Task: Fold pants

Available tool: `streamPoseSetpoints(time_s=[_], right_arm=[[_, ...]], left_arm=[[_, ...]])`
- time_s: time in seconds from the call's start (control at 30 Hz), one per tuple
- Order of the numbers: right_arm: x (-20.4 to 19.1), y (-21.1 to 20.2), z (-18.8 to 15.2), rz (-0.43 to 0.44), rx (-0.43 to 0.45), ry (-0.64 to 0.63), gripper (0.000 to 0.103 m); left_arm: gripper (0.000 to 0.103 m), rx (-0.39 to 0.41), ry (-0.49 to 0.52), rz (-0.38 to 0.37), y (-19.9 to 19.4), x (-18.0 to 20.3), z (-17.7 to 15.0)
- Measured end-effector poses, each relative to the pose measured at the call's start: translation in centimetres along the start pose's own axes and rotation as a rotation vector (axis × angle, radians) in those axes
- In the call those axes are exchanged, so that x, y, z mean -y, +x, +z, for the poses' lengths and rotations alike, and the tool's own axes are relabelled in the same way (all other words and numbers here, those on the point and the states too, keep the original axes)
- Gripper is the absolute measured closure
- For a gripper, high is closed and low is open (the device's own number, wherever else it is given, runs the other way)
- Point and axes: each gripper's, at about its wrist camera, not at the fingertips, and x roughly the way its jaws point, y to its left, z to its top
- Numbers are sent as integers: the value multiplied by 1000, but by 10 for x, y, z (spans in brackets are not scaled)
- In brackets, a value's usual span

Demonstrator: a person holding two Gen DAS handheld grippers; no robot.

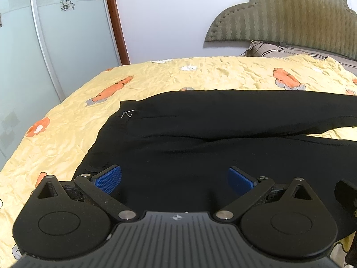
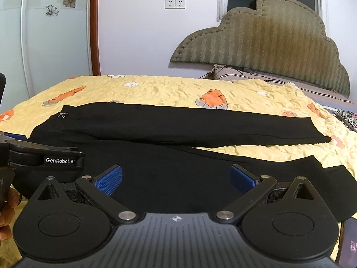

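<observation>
Black pants (image 1: 200,120) lie flat on the yellow bedspread (image 1: 67,134), waistband to the left, both legs running right. A small silver logo (image 1: 127,114) marks the waist corner. My left gripper (image 1: 175,179) is open just above the waist area near the front edge, its blue pads (image 1: 108,178) wide apart with nothing between them. In the right wrist view the pants (image 2: 178,125) show full length, the far leg's cuff (image 2: 319,131) at the right. My right gripper (image 2: 176,178) is open over the near leg. The left gripper's body (image 2: 44,156) shows at the left.
An olive padded headboard (image 2: 267,49) leans on the wall at the back right, with a pillow (image 2: 223,73) and cable below it. A glass wardrobe door (image 1: 33,44) stands to the left. A person's fingers (image 2: 6,212) show at the left edge. Striped fabric (image 2: 348,118) lies far right.
</observation>
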Motion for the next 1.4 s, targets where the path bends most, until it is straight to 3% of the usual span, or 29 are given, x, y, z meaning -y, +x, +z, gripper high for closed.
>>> streamPoseSetpoints(time_s=[0.63,0.8,0.9,0.97,1.17,1.4], right_arm=[[5,10,3,-9,26,-8,0],[10,53,9,-104,74,-74,0],[21,100,2,-197,-27,-80,0],[31,119,-5,-202,-90,-57,0],[62,123,-18,-109,-120,133,0],[57,121,-19,-113,-120,128,0]], left_arm=[[0,-6,37,6,6,9,1],[0,-15,30,9,7,10,1],[0,-19,31,-3,5,13,0],[0,-15,44,-9,4,15,-2],[0,-42,28,-52,10,16,-7],[0,-44,17,-54,12,12,-14]])
